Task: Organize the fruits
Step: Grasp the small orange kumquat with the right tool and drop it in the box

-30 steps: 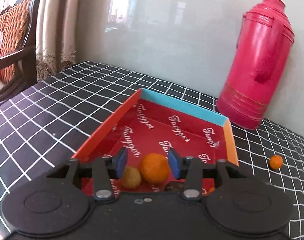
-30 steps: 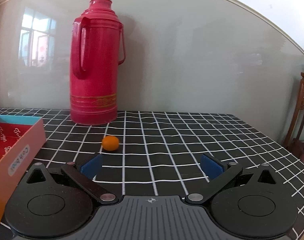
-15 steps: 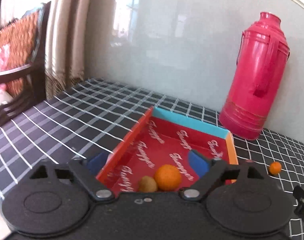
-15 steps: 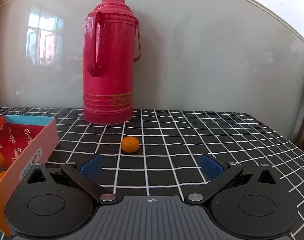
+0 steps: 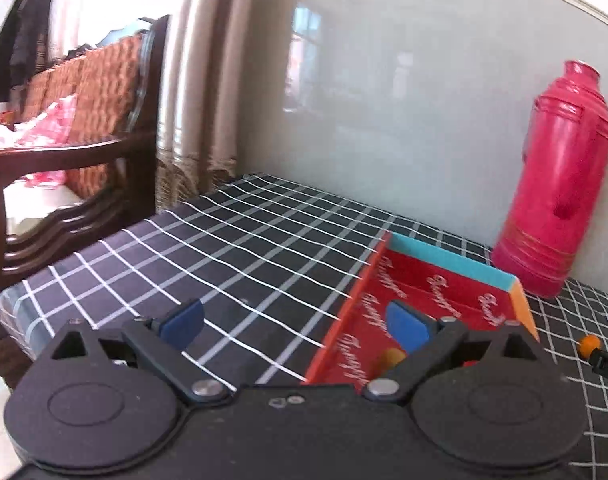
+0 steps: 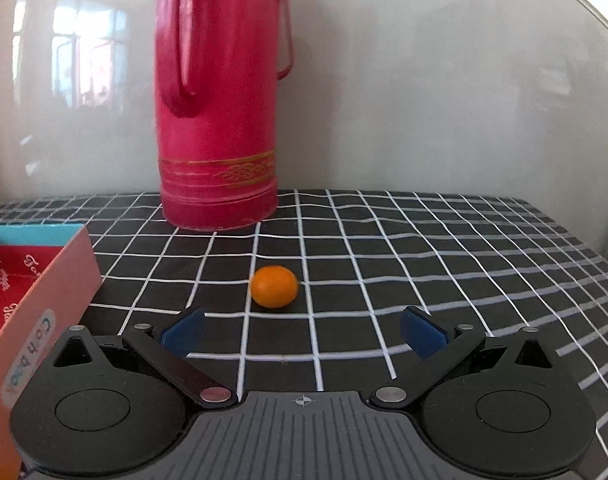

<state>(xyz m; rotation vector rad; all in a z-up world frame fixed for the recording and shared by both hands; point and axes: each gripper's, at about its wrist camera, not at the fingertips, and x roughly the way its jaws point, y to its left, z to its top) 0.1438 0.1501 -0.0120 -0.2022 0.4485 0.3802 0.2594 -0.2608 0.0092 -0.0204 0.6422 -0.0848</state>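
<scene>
A red box (image 5: 451, 258) with a teal far wall sits on the black checked tablecloth. An orange fruit (image 5: 389, 360) lies inside it, mostly hidden behind my left gripper's right finger. My left gripper (image 5: 294, 322) hovers over the box's left rim; its jaws are opening and nothing is between them. A small orange (image 6: 274, 286) lies loose on the cloth right of the box (image 6: 44, 296), also seen as the small orange (image 5: 589, 342) in the left wrist view. My right gripper (image 6: 304, 330) is open, just short of that orange, which sits ahead of the gap.
A tall red thermos (image 6: 220, 120) stands against the wall behind the small orange, to the right of the box as the thermos (image 5: 555, 208). A dark wooden chair (image 5: 64, 160) and a curtain (image 5: 200, 80) lie past the table's left edge (image 5: 12, 300).
My left gripper let go of the orange fruit in the box, opened wide, drew back and swung left. My right gripper moved closer to the small orange, which now looks larger and centred.
</scene>
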